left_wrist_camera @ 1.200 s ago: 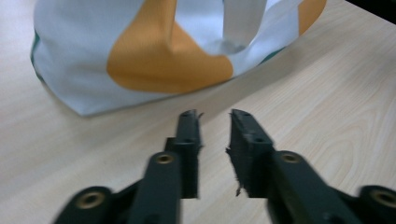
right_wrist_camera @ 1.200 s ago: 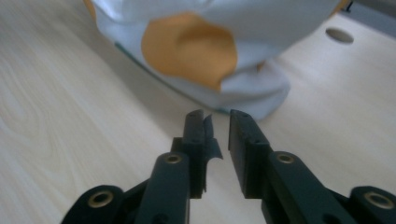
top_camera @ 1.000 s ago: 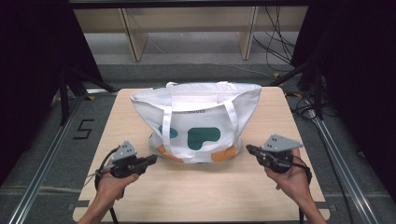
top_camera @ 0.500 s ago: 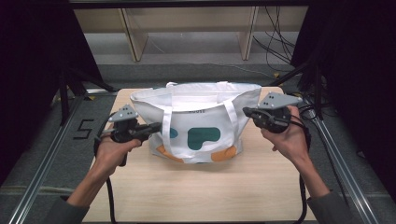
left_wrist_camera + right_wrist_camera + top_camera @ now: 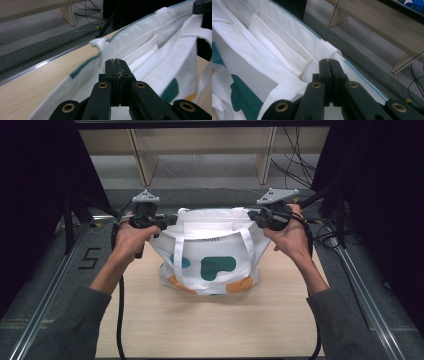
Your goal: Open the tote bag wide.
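Two hand-held grippers, the left gripper (image 5: 167, 220) and the right gripper (image 5: 252, 215), have risen from beside the white fabric tote bag with teal and orange blobs (image 5: 212, 262) to its top corners, and the bag now stands upright at mid-table on the pale wooden table (image 5: 210, 320). The gripper views add that each pair of jaws is pressed together on the bag's rim, with an inner pocket (image 5: 279, 47) visible inside.
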### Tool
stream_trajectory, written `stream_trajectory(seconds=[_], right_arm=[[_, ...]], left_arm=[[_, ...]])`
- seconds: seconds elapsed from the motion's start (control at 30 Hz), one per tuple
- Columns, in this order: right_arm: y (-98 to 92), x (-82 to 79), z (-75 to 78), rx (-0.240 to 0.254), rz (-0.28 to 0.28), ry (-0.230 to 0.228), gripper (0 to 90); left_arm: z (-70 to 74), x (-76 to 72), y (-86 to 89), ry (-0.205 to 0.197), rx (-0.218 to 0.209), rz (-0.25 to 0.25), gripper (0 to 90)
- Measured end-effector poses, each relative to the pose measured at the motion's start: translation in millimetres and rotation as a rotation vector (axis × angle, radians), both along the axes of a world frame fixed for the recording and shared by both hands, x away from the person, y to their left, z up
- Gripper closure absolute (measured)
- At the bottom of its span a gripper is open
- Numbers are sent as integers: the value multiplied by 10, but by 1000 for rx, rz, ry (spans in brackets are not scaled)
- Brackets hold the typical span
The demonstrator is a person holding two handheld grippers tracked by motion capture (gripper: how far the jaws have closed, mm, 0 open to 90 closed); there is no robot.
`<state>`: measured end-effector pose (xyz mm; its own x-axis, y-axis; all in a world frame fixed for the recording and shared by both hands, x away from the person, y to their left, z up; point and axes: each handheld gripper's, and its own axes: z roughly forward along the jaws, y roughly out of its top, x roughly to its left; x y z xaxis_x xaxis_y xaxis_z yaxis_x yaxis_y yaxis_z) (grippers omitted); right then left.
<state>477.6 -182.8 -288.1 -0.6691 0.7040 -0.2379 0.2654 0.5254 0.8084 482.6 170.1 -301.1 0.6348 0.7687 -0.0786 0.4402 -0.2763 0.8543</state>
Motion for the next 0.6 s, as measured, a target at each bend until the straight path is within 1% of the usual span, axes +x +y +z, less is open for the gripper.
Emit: stream_trajectory(seconds=[0.03, 0.07, 0.1, 0.13, 0.17, 0.2, 0.23, 0.27, 0.3, 0.33, 0.37, 0.4, 0.43, 0.47, 0.5, 0.53, 0.57, 0.6], right_arm=[[8, 39, -24, -9, -2, 13, 900], [21, 76, -61, -13, -7, 14, 900], [31, 91, -90, -20, -22, 41, 900], [35, 136, -134, -34, -3, 40, 900], [57, 148, -212, -39, -17, 99, 900], [59, 155, -259, -47, -27, 116, 900], [59, 155, -259, -47, -27, 116, 900], [68, 170, -333, -50, -18, 146, 900], [76, 178, -382, -58, -15, 160, 898], [79, 188, -440, -80, -6, 173, 898], [86, 200, -520, -100, -2, 184, 900], [102, 193, -627, -109, -12, 218, 900], [102, 193, -627, -109, -12, 218, 900], [130, 199, -794, -107, -16, 237, 900], [130, 199, -794, -107, -16, 237, 900], [136, 217, -926, -134, -6, 262, 900], [148, 222, -1006, -136, -19, 264, 900], [142, 222, -1047, -147, -12, 284, 900]], left_arm=[[-36, 32, -7, 9, -11, 10, 887], [-68, 60, 2, 23, 1, 8, 887], [-106, 84, 4, 38, 3, 7, 887], [-143, 103, 9, 49, 11, 6, 887], [-173, 114, 12, 53, 19, 9, 887], [-216, 131, 21, 56, 37, 10, 887], [-277, 156, 33, 73, 53, 13, 887], [-320, 171, 42, 84, 56, 19, 887], [-379, 197, 61, 101, 69, 16, 887], [-459, 229, 78, 118, 78, 20, 887], [-509, 249, 90, 126, 83, 23, 887], [-583, 273, 103, 140, 80, 31, 887], [-665, 294, 115, 153, 82, 37, 887], [-774, 317, 127, 173, 88, 52, 887], [-869, 336, 142, 190, 90, 57, 887], [-965, 352, 155, 212, 91, 62, 889], [-1050, 364, 182, 239, 111, 53, 890], [-1122, 367, 191, 247, 114, 58, 891]])
